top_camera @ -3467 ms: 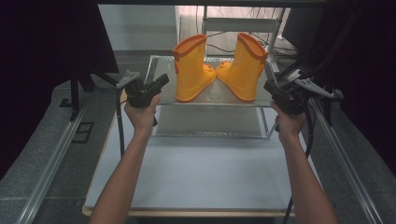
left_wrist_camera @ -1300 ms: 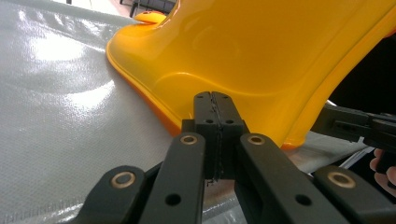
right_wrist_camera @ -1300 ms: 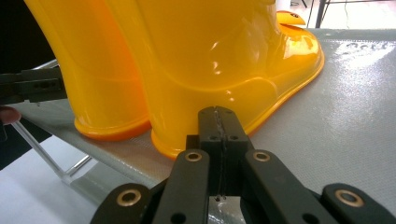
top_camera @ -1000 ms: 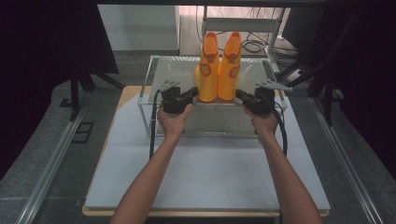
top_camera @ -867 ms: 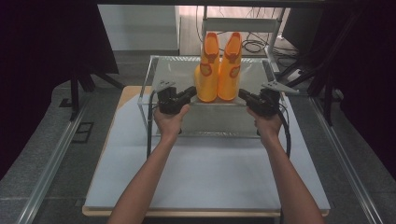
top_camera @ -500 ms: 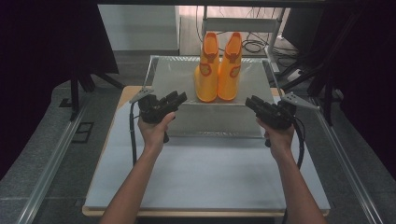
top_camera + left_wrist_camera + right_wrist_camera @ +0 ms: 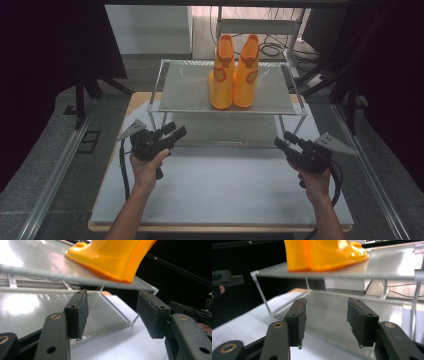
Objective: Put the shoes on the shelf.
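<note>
We see glossy, smooth plastic boots on a matt frosted shelf (metal-framed); our jaws wear rough black pads above the matt table.

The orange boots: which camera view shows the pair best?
The high view: both orange boots stand whole, side by side on the upper shelf. The left gripper view and the right gripper view show mainly their soles and lower parts.
</note>
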`<state>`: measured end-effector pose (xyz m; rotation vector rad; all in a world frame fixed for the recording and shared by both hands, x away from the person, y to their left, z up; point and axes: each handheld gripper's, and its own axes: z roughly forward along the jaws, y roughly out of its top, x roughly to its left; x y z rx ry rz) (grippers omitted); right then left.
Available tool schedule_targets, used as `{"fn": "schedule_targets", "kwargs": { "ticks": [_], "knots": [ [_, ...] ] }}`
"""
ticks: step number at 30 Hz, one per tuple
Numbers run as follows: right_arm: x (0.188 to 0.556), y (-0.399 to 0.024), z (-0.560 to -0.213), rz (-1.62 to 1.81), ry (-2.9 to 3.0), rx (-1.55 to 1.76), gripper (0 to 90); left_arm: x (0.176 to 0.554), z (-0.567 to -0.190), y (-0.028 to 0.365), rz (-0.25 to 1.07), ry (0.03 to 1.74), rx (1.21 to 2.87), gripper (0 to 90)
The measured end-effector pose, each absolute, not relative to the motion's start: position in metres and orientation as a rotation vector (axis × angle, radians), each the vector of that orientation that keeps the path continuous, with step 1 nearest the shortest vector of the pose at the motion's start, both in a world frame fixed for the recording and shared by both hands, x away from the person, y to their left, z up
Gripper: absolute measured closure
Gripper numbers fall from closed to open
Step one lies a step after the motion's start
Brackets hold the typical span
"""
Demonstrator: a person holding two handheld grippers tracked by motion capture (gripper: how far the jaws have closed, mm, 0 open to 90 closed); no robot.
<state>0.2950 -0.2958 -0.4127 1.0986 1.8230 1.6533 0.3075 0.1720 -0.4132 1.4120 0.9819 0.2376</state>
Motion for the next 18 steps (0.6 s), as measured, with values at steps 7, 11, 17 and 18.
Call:
{"fn": "schedule_targets", "kwargs": {
  "ticks": [7,11,17,18],
  "knots": [
    [0.285,-0.306,-0.439,1.586,1.869,1.136,47.2,0.299,-0.431,0.177,0.248,1.009,1.467,41.1],
    [0.283,-0.309,-0.443,1.574,1.875,1.143,47.0,0.295,-0.433,0.176,0.262,1.009,1.477,41.0],
    [0.282,-0.311,-0.445,1.581,1.866,1.150,46.3,0.295,-0.435,0.176,0.256,1.014,1.481,40.6],
    [0.282,-0.311,-0.445,1.577,1.867,1.146,46.0,0.295,-0.436,0.175,0.255,1.015,1.485,40.4]
  ]
}}
